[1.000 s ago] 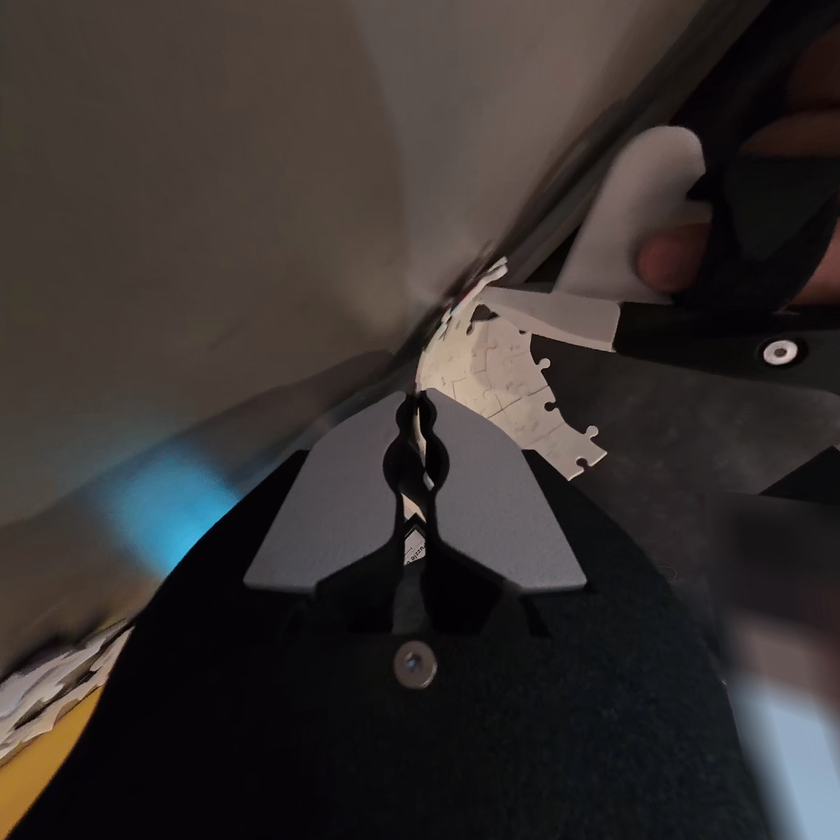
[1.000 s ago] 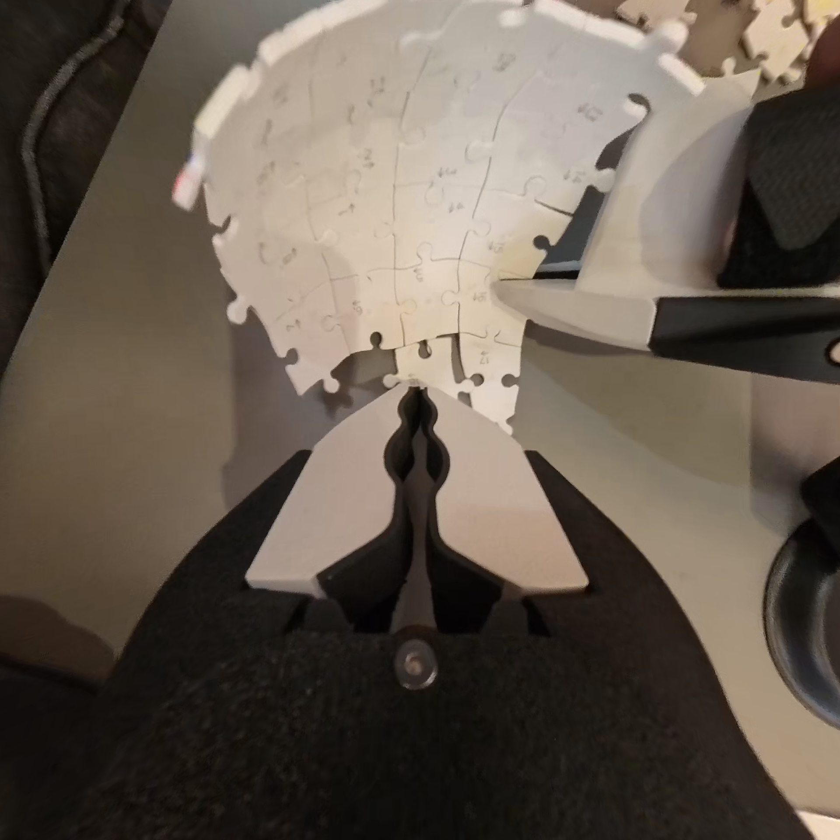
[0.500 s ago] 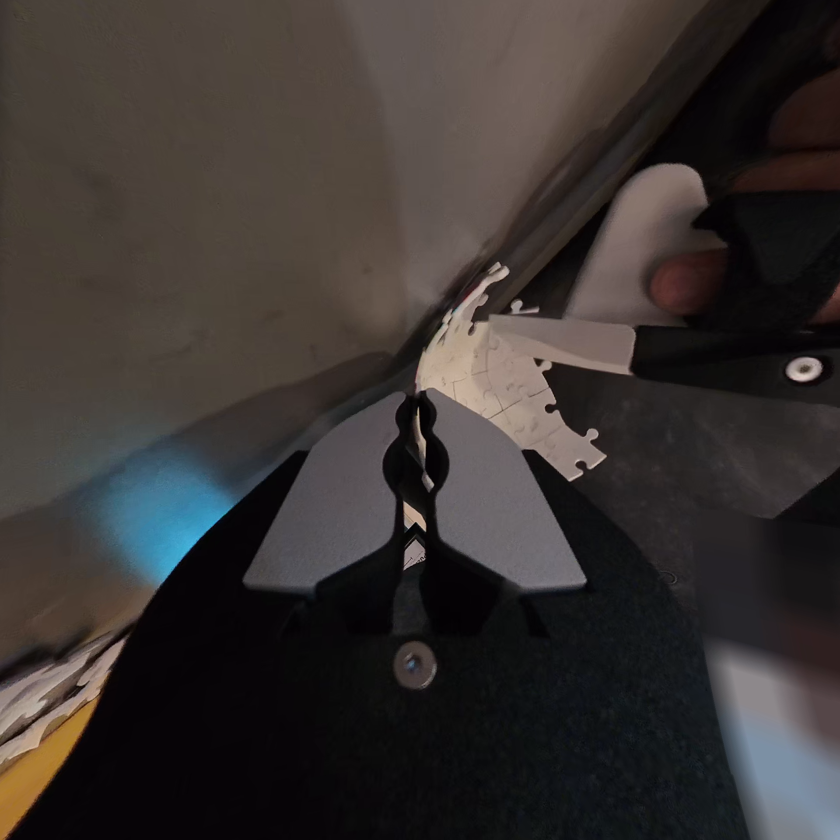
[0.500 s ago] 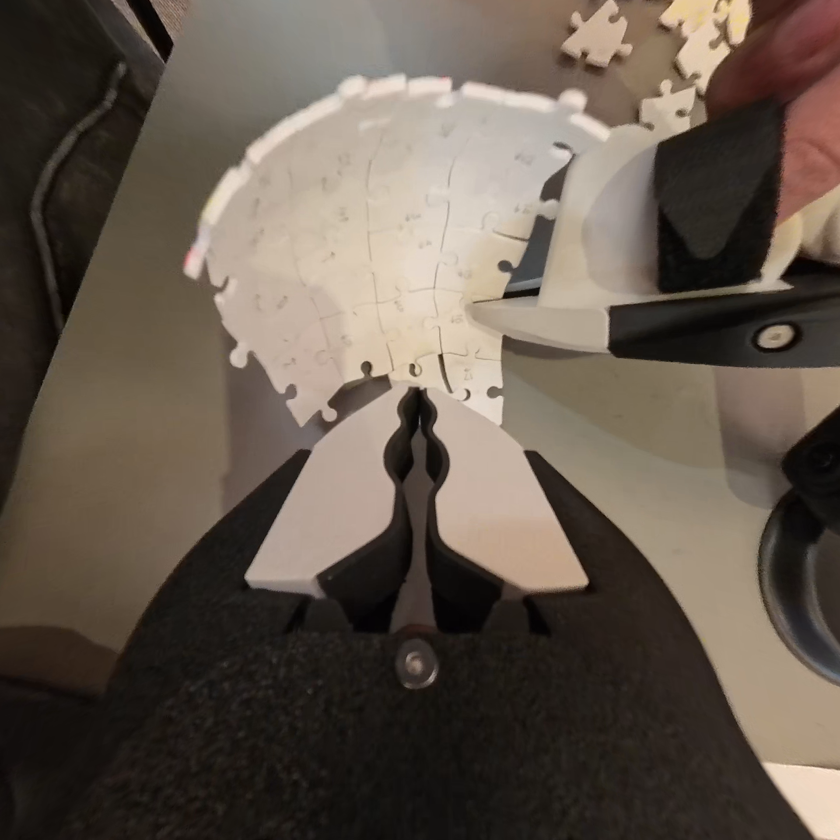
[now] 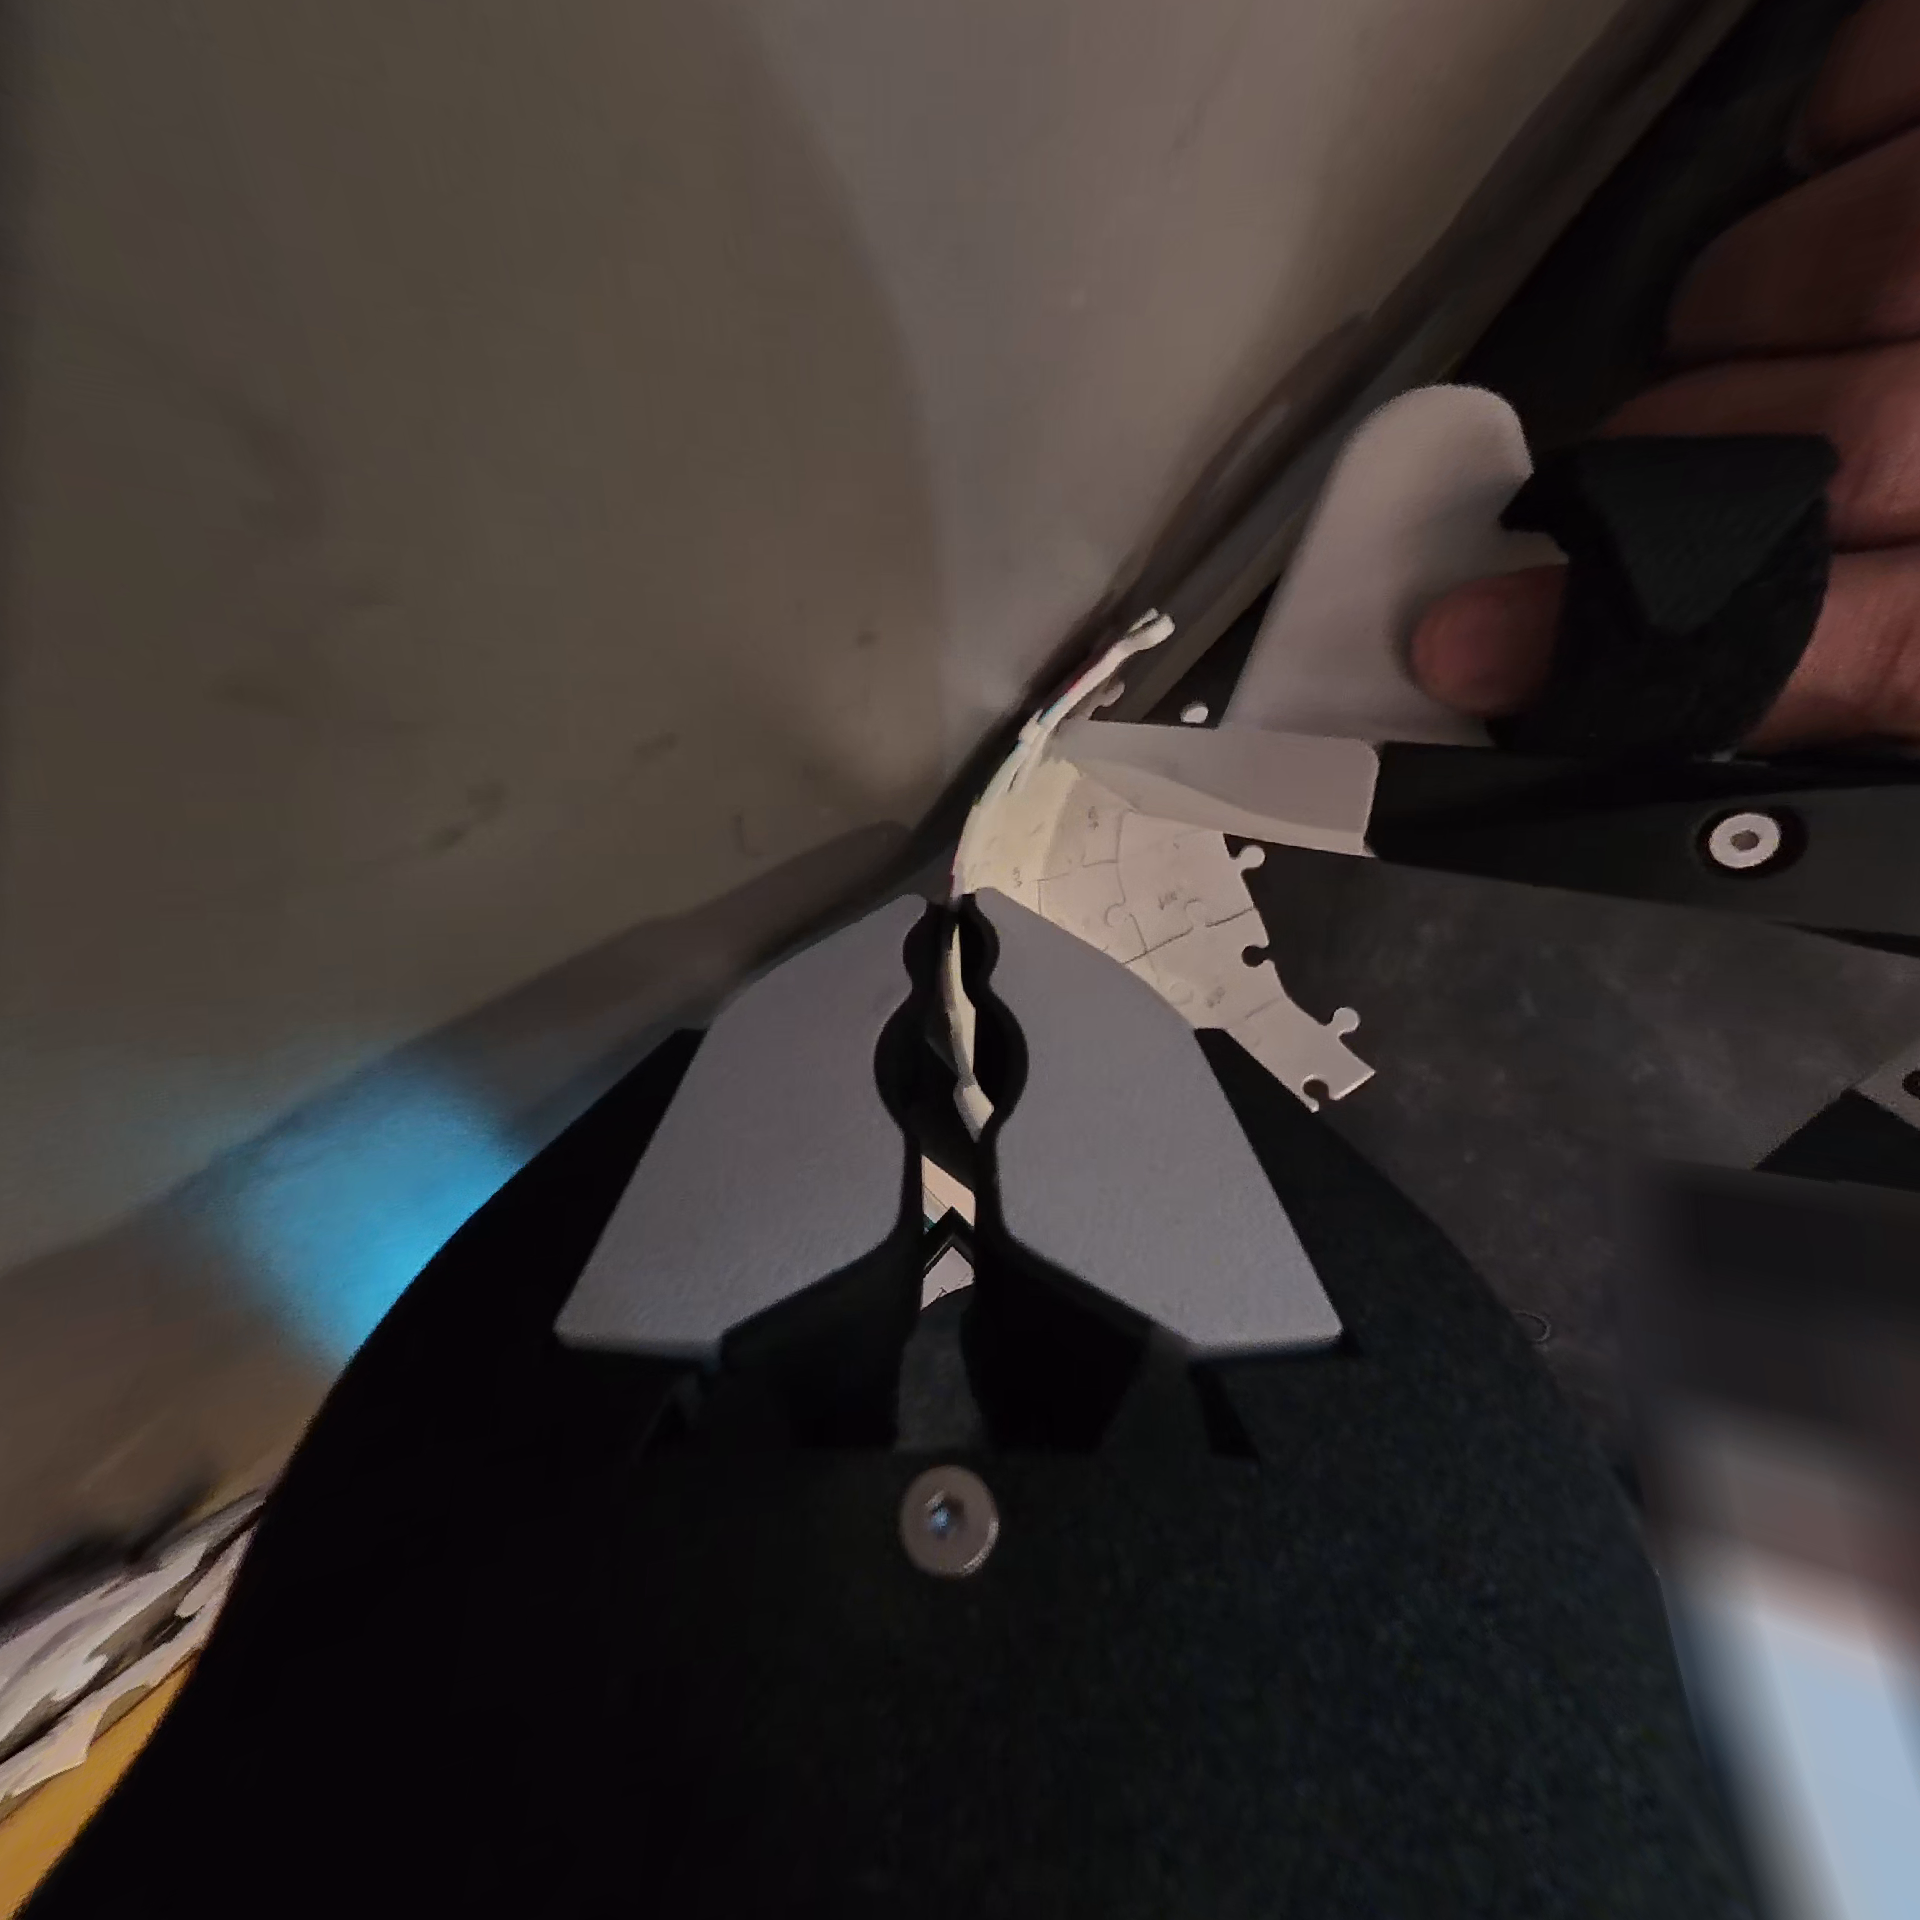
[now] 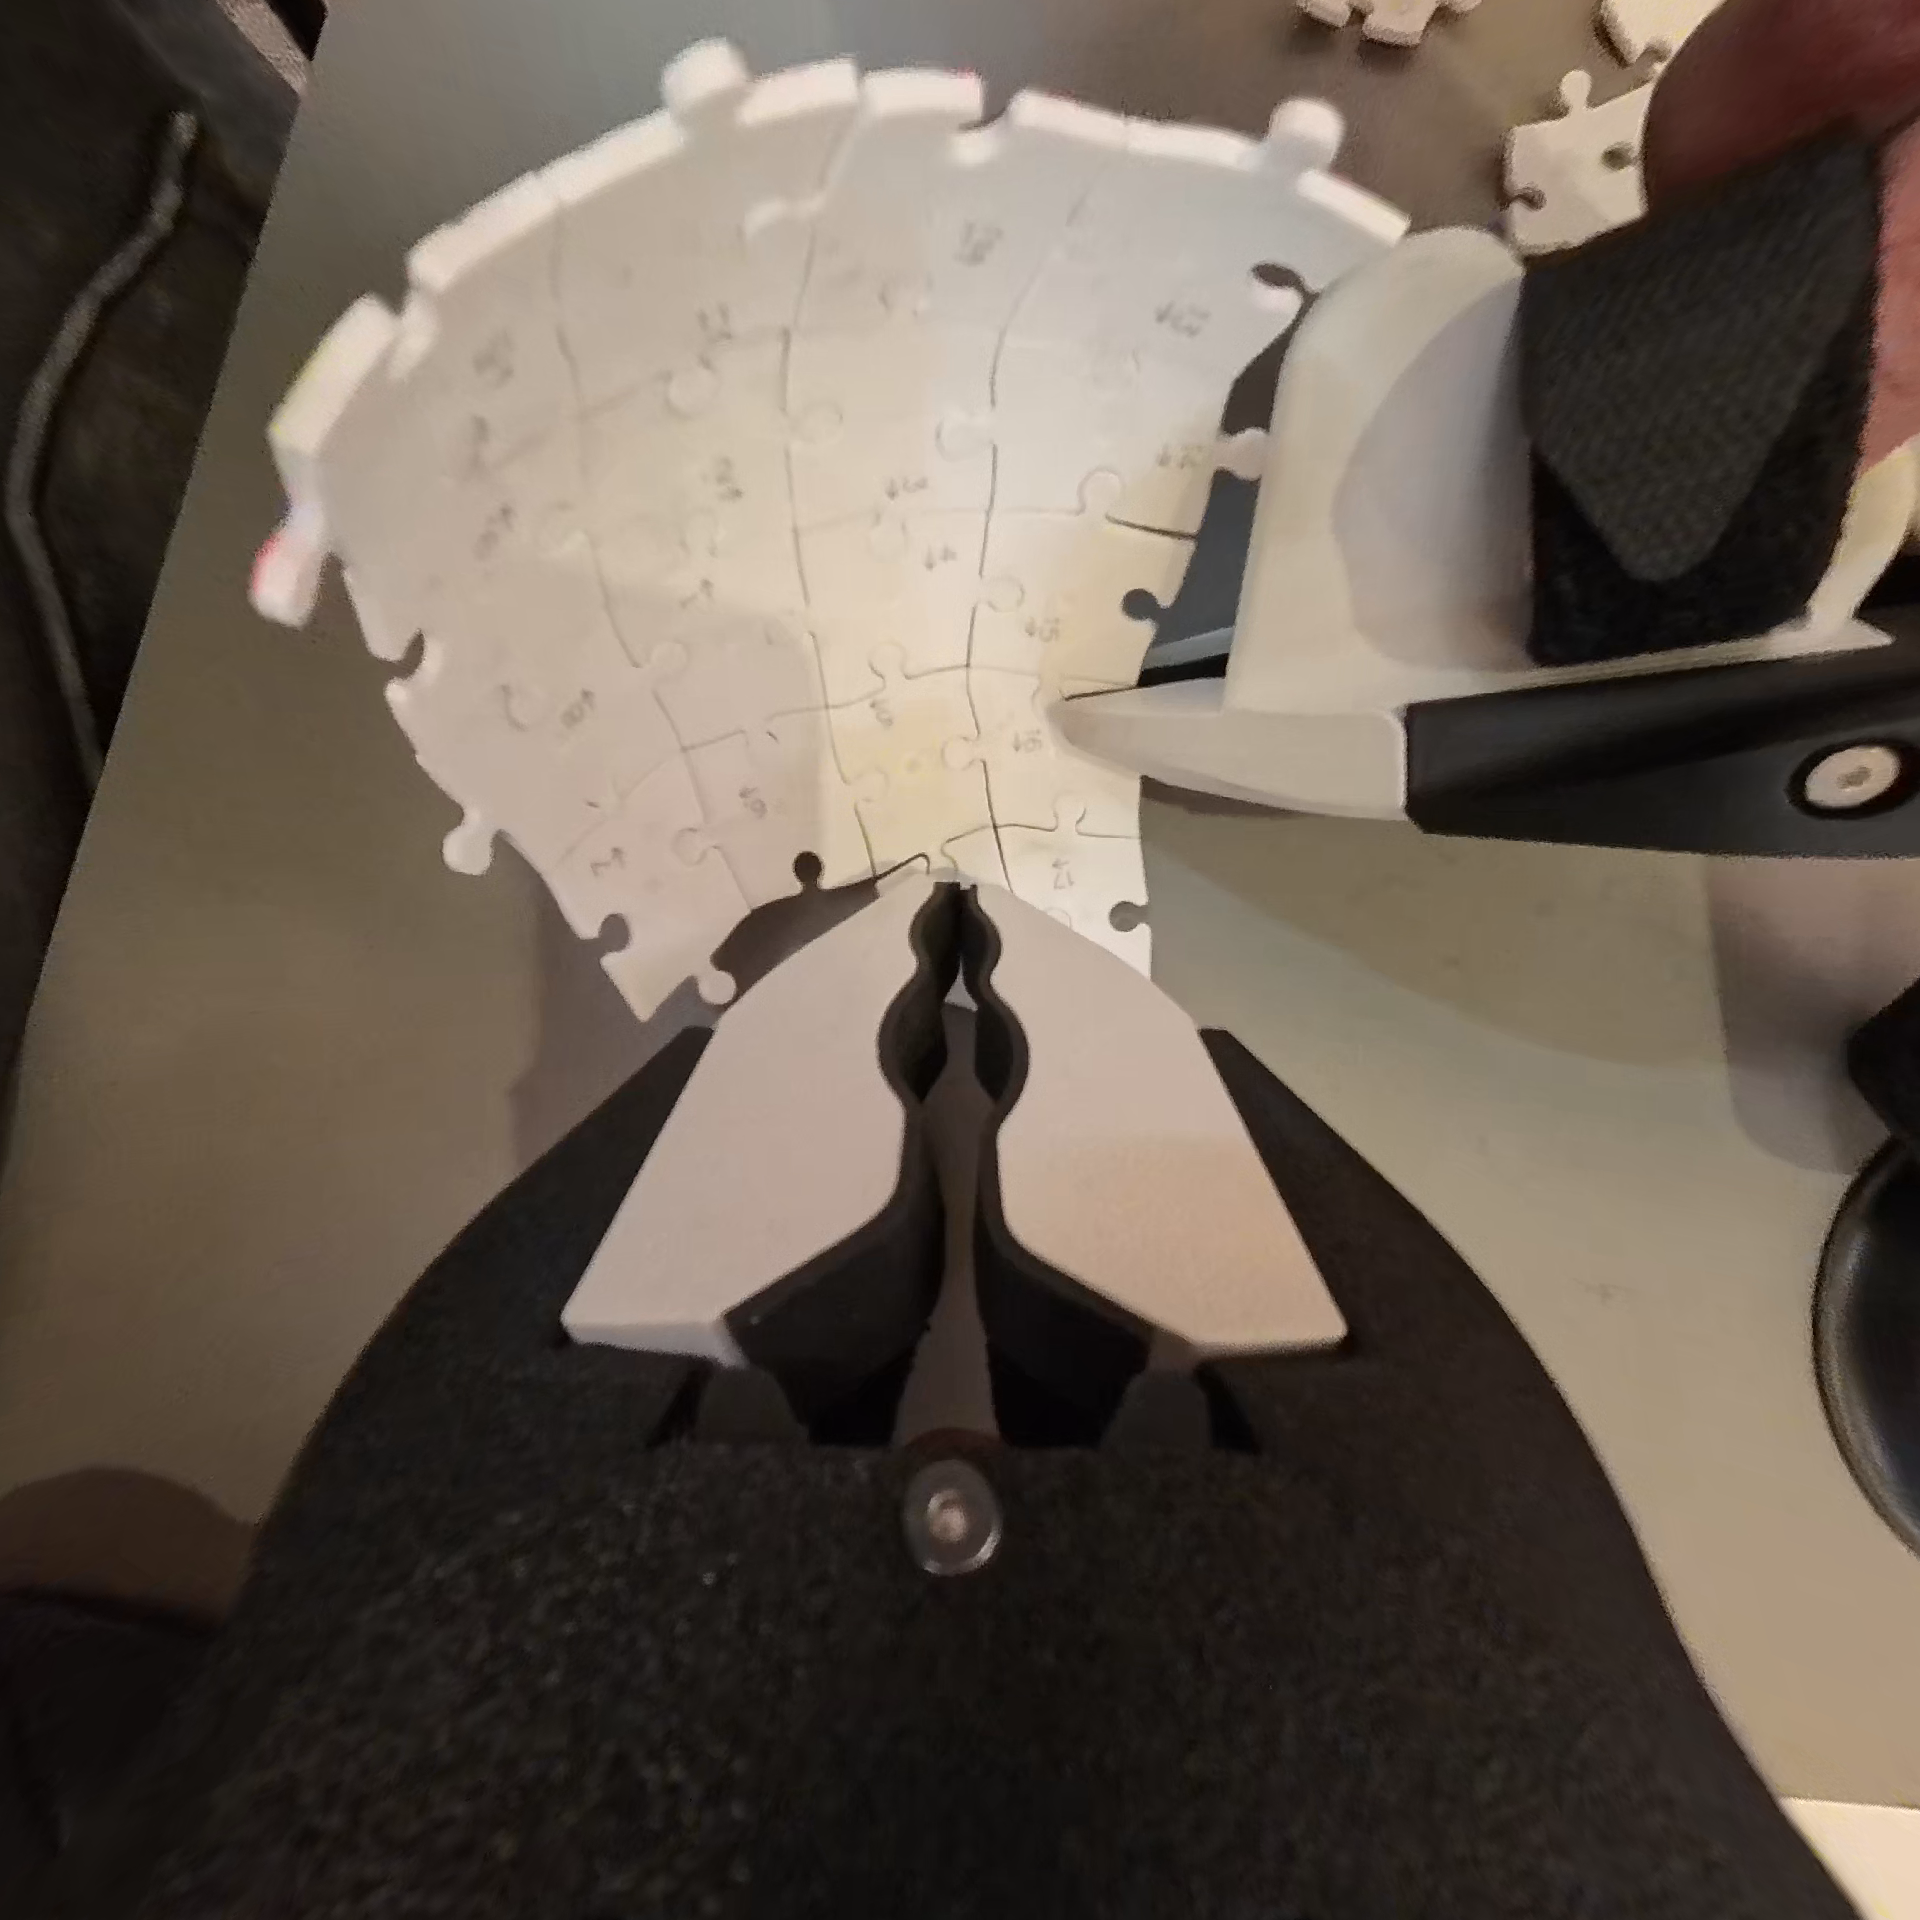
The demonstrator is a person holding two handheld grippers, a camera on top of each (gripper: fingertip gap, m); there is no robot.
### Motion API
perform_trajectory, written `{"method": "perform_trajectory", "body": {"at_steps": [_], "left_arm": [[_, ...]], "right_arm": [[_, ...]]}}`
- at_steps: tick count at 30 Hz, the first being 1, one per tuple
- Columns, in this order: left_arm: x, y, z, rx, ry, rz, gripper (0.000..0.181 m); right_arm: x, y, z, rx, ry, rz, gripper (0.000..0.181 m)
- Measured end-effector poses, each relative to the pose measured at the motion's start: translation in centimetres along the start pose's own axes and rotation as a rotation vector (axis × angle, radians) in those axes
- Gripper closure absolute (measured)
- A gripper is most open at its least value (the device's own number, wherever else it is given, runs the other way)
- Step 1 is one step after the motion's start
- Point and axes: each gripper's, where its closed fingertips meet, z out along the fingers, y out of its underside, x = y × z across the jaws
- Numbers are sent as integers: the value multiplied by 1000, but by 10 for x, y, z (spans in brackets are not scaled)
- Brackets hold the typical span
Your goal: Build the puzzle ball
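Note:
The partly built puzzle ball (image 6: 779,520) is a curved white shell of joined pieces, held up above the grey table (image 6: 260,1039). My right gripper (image 6: 958,904) is shut on the shell's lower edge. My left gripper (image 6: 1081,717) comes in from the right and is shut on the shell's right edge. In the left wrist view the shell (image 5: 1174,914) shows almost edge-on. There the left gripper (image 5: 956,914) pinches its rim, and the right gripper (image 5: 1101,748) bites it from the right.
Loose white pieces (image 6: 1558,177) lie on the table at the far right, and more (image 5: 83,1662) at the left view's lower left. A black round object (image 6: 1870,1351) stands at the right. The table's left edge borders dark fabric with a cord (image 6: 62,416). My two grippers' fingertips are within a few centimetres of each other.
Both grippers keep their hold. The shell has tilted and turned a little, and now shows more edge-on in the left wrist view. It looks nearer in the right wrist view.

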Motion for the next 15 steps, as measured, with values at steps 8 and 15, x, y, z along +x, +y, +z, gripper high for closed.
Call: {"method": "perform_trajectory", "body": {"at_steps": [8, 15], "left_arm": [[0, 0, 0, 4, 1, 4, 179], [0, -1, 2, 8, 7, 10, 179]], "right_arm": [[1, -1, 1, -90, 7, 23, 181], [-2, -7, 5, -64, -7, 20, 181]]}}
